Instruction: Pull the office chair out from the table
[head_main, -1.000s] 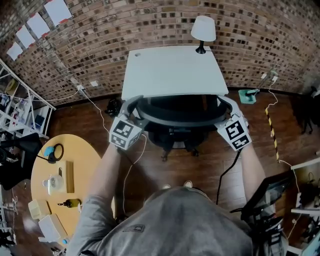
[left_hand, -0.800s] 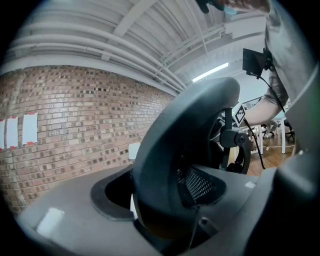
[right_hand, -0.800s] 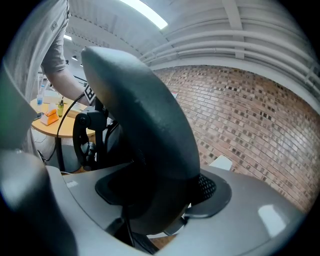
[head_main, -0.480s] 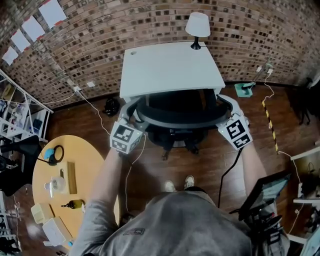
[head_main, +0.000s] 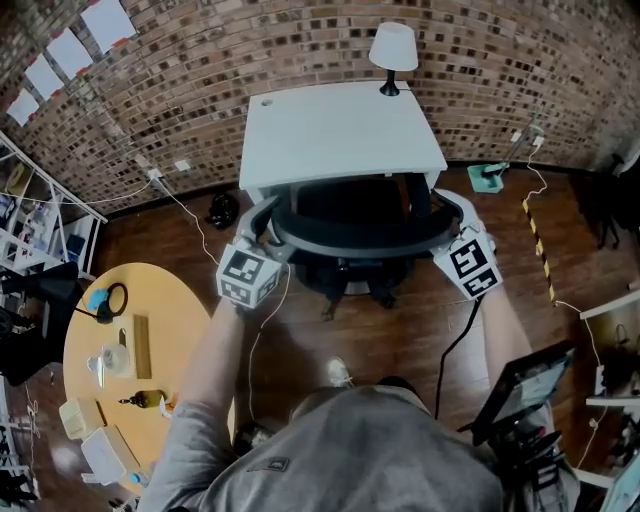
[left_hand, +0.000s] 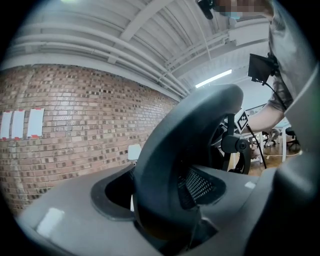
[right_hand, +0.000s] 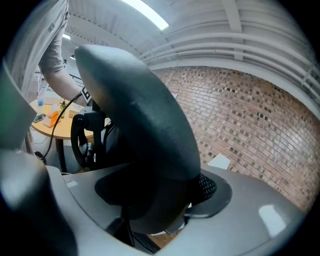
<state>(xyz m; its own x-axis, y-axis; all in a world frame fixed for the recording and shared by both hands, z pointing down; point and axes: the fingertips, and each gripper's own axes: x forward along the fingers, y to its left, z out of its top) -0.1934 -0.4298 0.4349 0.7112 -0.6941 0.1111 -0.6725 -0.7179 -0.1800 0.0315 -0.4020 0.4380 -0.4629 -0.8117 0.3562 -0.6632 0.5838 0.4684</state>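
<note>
The black office chair (head_main: 352, 240) stands at the front edge of the white table (head_main: 340, 130), its seat partly under the top. My left gripper (head_main: 268, 226) is shut on the left end of the curved backrest rim, and my right gripper (head_main: 452, 216) is shut on the right end. In the left gripper view the thick dark rim (left_hand: 180, 145) fills the gap between the pads of my left gripper (left_hand: 165, 192). The right gripper view shows the same rim (right_hand: 145, 125) wedged in my right gripper (right_hand: 155, 192). The chair's base is mostly hidden under the backrest.
A white lamp (head_main: 393, 48) stands at the table's far edge by the brick wall (head_main: 200, 70). A round wooden table (head_main: 160, 330) with small items is at the left, beside shelving (head_main: 40, 220). Cables (head_main: 262, 330) trail over the wooden floor. A dark screen (head_main: 525, 385) is at the right.
The chair and both grippers have come a little way out from the table toward the person. The person's feet have stepped back. Both grips are unchanged.
</note>
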